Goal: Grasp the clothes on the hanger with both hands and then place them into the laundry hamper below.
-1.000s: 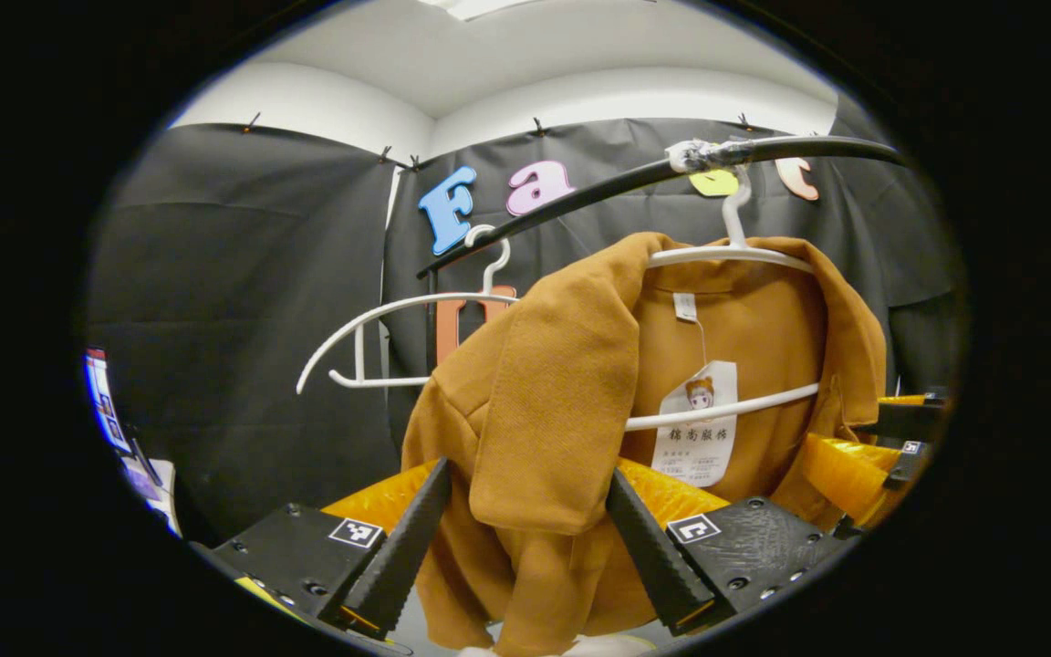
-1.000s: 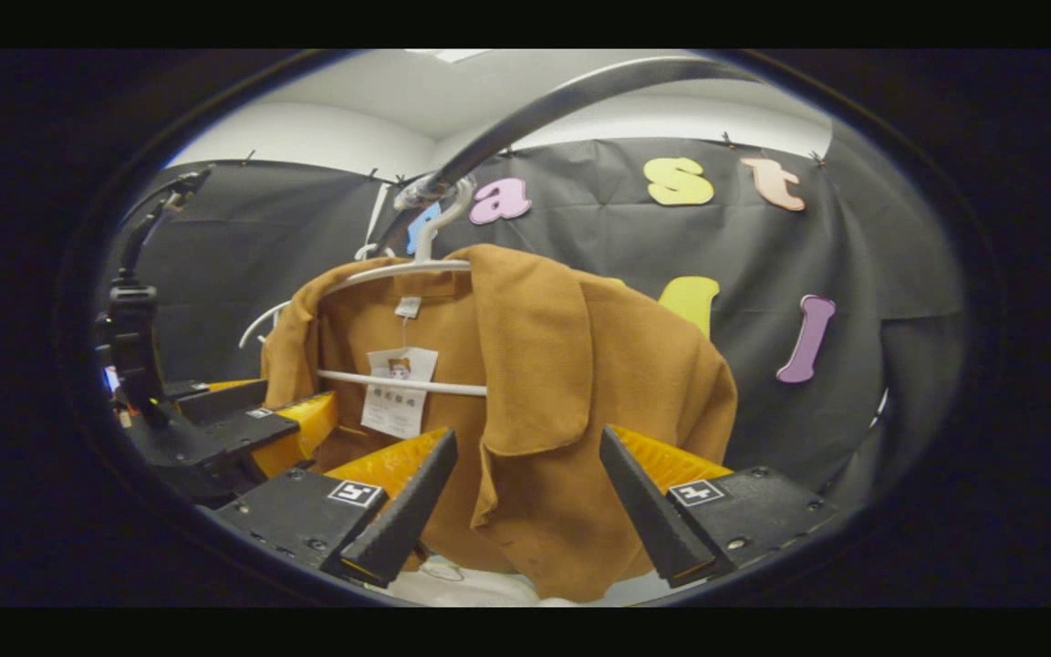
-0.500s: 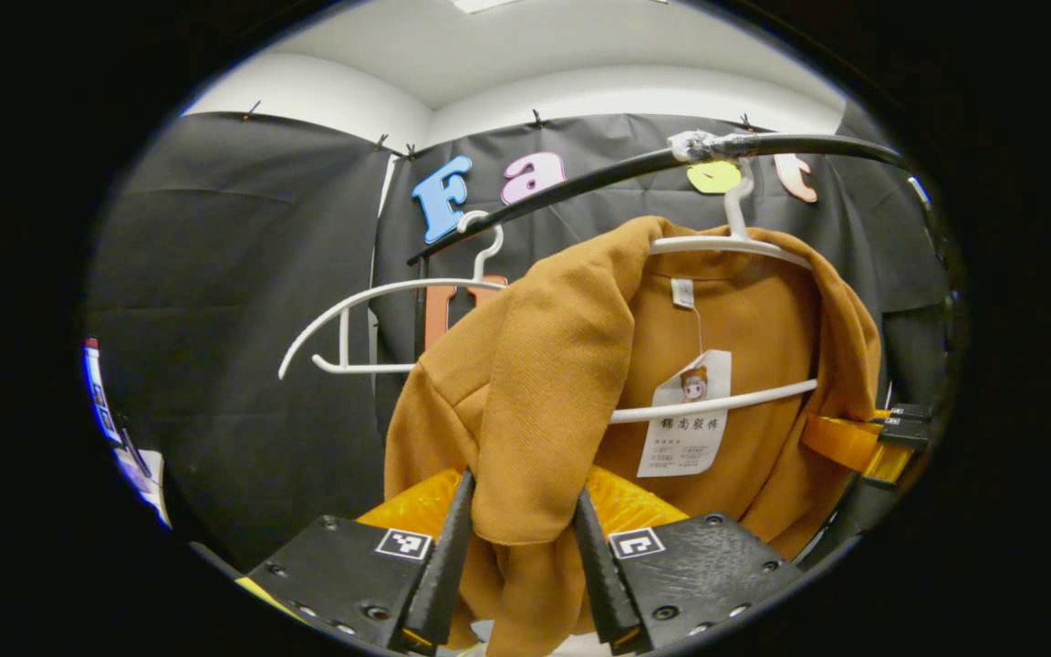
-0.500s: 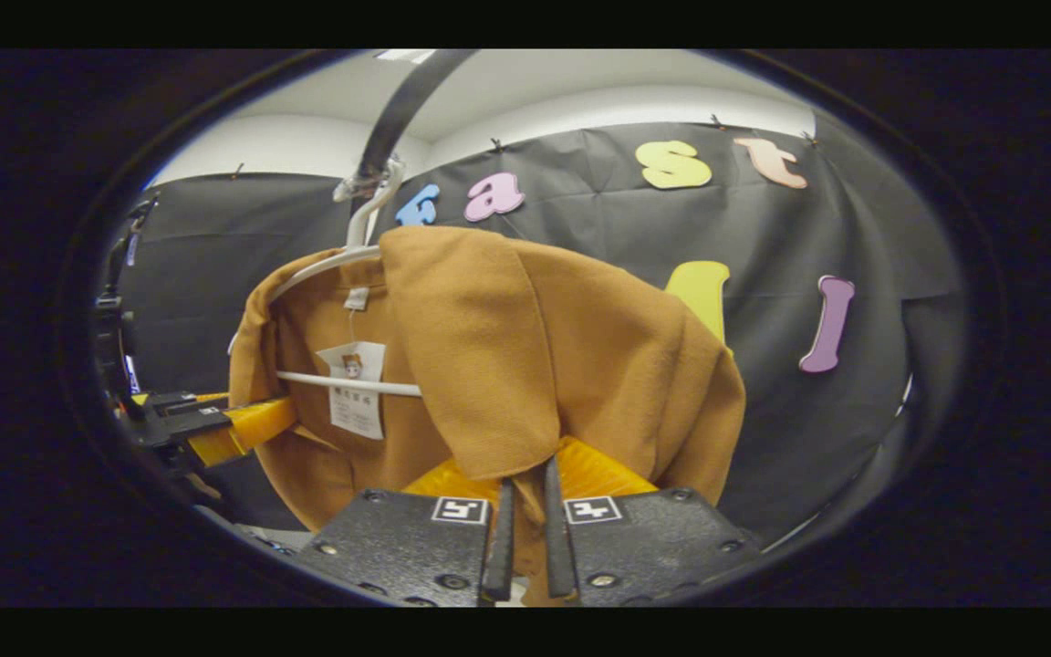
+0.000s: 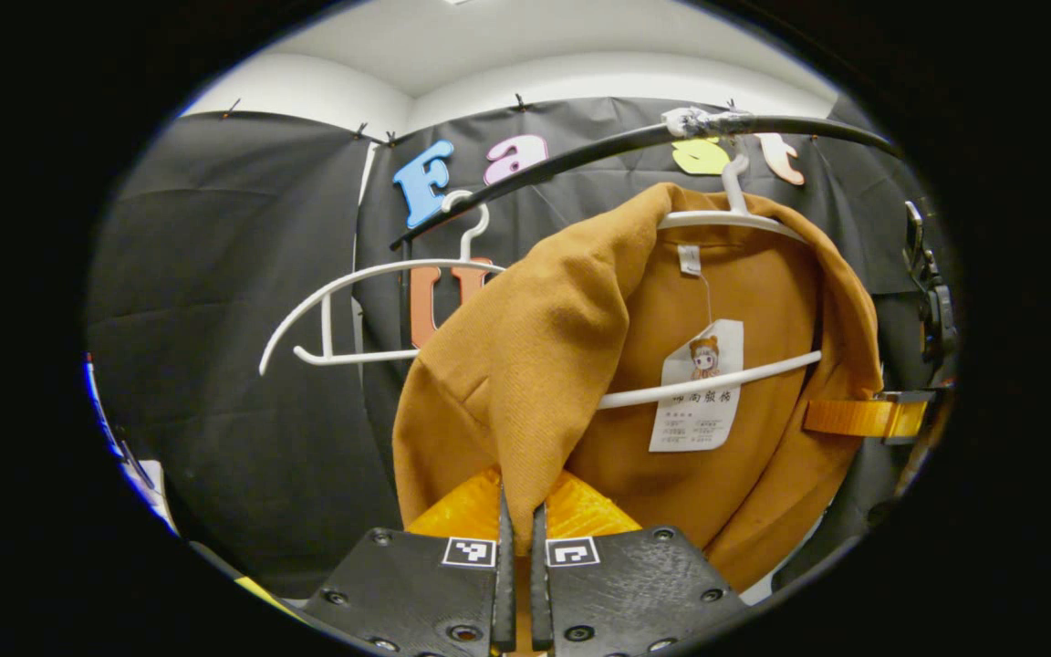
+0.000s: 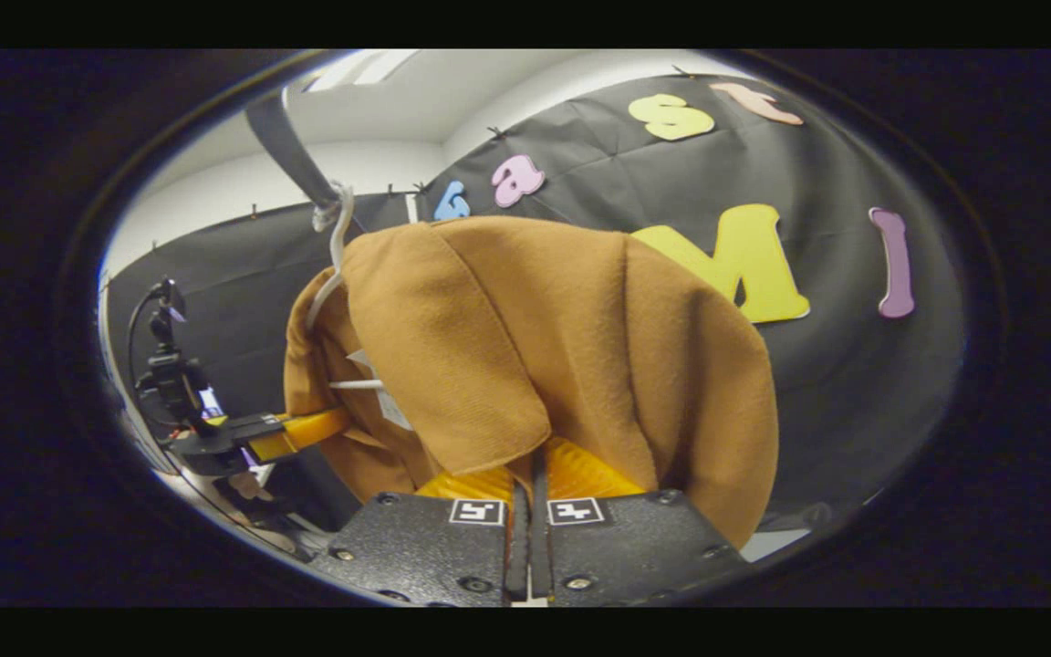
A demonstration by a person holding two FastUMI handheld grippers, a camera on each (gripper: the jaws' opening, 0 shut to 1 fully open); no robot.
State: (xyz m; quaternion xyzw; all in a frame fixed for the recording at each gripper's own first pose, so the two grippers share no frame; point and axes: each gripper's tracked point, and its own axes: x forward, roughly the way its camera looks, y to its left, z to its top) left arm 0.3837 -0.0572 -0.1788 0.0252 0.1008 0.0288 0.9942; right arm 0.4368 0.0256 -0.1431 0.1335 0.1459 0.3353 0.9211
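My left claw [image 5: 517, 557] and right claw [image 6: 530, 538] each clamp a front flap of the brown jacket [image 5: 571, 365] on its white hanger [image 5: 726, 219]; an empty hanger [image 5: 352, 301] hangs beside it in the left gripper view.

The white hang tag [image 5: 698, 388] inside the brown jacket [image 5: 535, 365] bears printing too small to read; nothing else carries legible text.

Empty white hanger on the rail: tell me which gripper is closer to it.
Left. The left gripper is clamped on the jacket front on the side toward the empty hanger; the right gripper grips the jacket's opposite front, farther away.
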